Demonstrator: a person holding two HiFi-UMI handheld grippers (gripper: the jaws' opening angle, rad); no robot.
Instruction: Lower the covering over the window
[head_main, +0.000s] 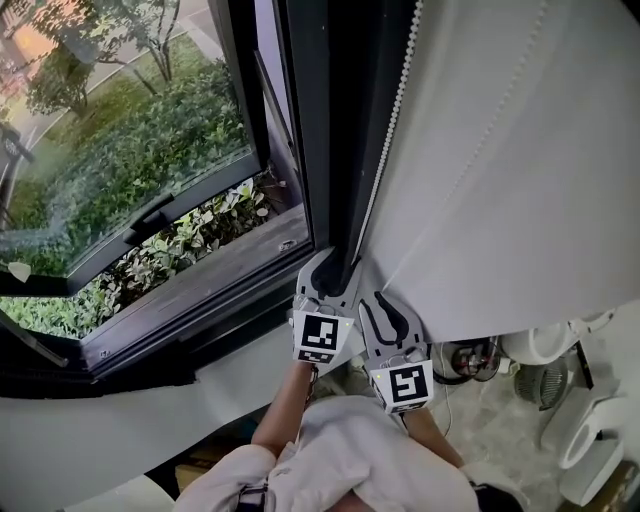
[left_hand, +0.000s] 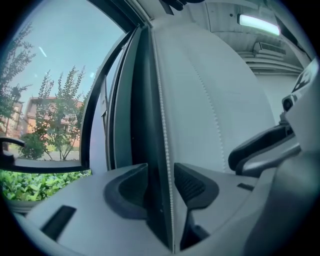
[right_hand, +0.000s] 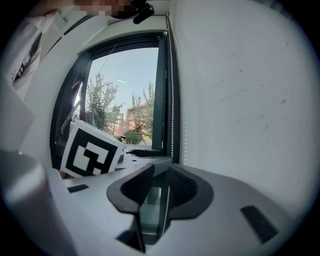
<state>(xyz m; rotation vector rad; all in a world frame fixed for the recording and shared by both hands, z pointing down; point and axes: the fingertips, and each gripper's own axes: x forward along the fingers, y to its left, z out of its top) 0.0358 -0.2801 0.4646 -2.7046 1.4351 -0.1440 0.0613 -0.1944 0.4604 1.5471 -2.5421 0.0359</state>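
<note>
Outdoors, green shrubs (head_main: 150, 140) cover the ground beyond a dark-framed window (head_main: 300, 120). Its hinged sash (head_main: 150, 215) stands pushed outward, and the glass on that side is uncovered.

A white fabric roller blind (head_main: 520, 150) hangs to the right of the window's dark upright. In the head view its lower hem shows to the right of the grippers. A white bead chain (head_main: 398, 100) runs down the blind's left edge, close beside the upright.

Left gripper (left_hand: 160, 187): jaws wide apart. The bead chain passes between them, nearer the right-hand pad, and the dark frame edge fills the rest of the gap. Neither pad presses on the chain.

Right gripper (right_hand: 161, 192): sits just beside the left one, lower in the head view. Its jaws are narrower, with a slim gap between them. The chain runs through that gap, against or just off the right-hand pad; the close view does not settle which. Clear space shows on the chain's other side, so no clamp is seen.

The left gripper's black-and-white marker cube (right_hand: 92, 152) shows at the left of the right gripper view. Pale sleeves (head_main: 350, 450) fill the bottom of the head view.
</note>
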